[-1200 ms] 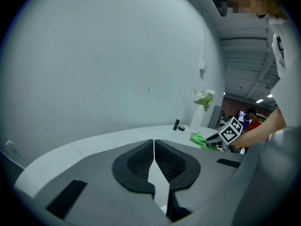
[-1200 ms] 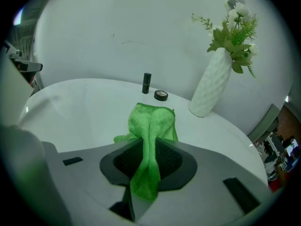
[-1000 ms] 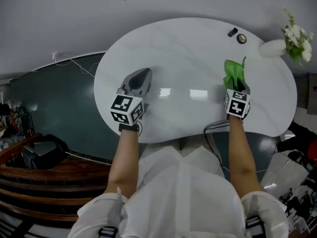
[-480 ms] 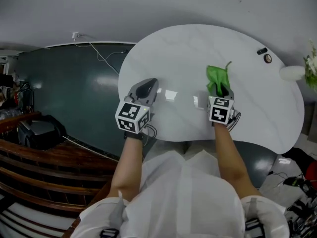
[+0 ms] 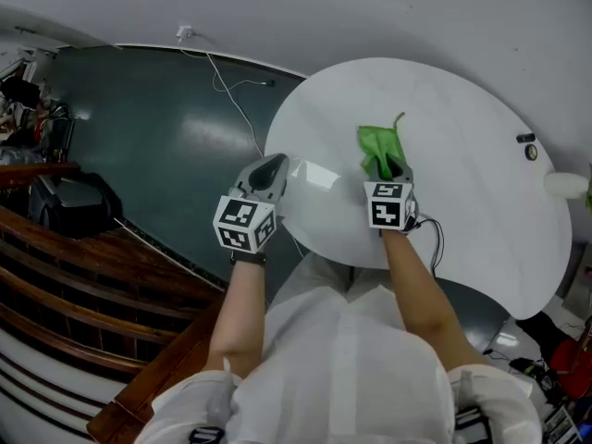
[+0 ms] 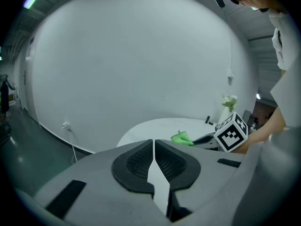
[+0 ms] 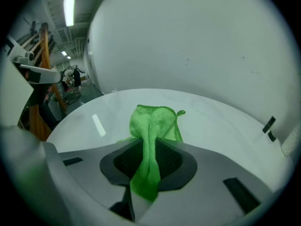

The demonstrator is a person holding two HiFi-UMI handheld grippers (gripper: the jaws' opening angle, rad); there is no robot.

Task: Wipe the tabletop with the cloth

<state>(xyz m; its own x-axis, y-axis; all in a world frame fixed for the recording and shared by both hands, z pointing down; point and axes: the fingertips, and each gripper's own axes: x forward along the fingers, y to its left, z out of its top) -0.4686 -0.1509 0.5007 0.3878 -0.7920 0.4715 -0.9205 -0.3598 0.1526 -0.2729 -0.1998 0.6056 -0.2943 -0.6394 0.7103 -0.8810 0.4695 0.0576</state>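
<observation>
A green cloth (image 5: pixel 377 145) lies spread on the white oval tabletop (image 5: pixel 462 174), and my right gripper (image 5: pixel 392 166) is shut on its near end. In the right gripper view the cloth (image 7: pixel 151 128) runs between the jaws and fans out ahead on the tabletop (image 7: pixel 211 126). My left gripper (image 5: pixel 268 166) hovers at the table's left rim with its jaws shut on nothing. From the left gripper view, past the left gripper (image 6: pixel 153 149), the cloth (image 6: pixel 181 138) and the right gripper's marker cube (image 6: pixel 231 132) show to the right.
Two small dark objects (image 5: pixel 527 144) and a white vase (image 5: pixel 566 185) sit at the table's far right. A cable (image 5: pixel 231 91) trails over the dark green floor to a wall socket. Wooden steps (image 5: pixel 83 285) and a black case (image 5: pixel 69 206) stand at the left.
The right gripper has dragged the cloth leftward across the tabletop. The left gripper has stayed by the left rim, shut, while the head view swung round.
</observation>
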